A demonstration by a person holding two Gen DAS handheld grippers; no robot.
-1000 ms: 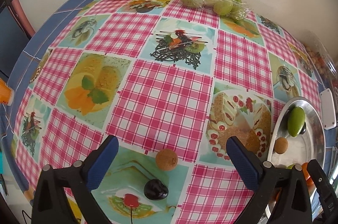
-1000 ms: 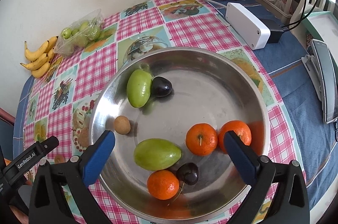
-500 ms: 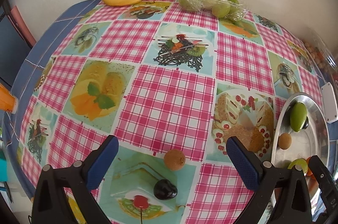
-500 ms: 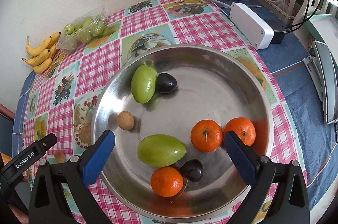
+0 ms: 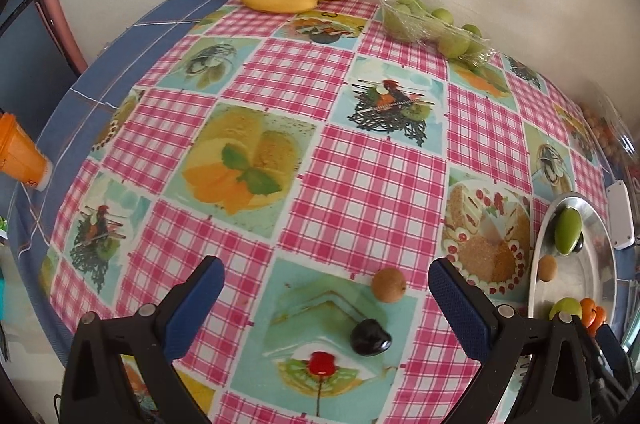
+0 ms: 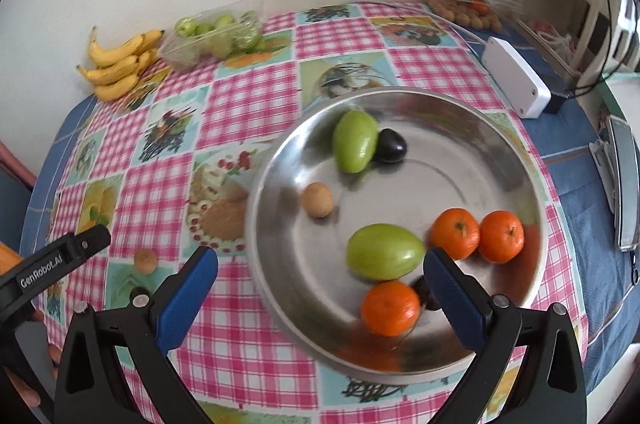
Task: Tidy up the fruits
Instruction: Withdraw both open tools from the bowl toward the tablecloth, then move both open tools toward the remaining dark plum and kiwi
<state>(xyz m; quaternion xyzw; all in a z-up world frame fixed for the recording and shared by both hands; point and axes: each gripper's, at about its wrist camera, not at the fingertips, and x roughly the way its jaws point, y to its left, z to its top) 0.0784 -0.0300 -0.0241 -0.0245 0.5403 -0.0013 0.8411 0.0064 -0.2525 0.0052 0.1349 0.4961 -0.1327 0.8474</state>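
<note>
Both grippers' fingers gape empty: left gripper (image 5: 326, 298) near the dark plum (image 5: 370, 337), right gripper (image 6: 320, 288) over the steel bowl (image 6: 516, 144).

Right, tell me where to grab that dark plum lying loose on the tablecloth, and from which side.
Take the dark plum across its round middle, coming straight down from above with the left tongs, which are already open and just short of it. It is smooth and roughly round, so a grip at the widest part should slip least. Set the jaws left and right, clear of the brown fruit beyond it.

wrist views angled down, sharing metal bowl (image 6: 532, 192)
</note>
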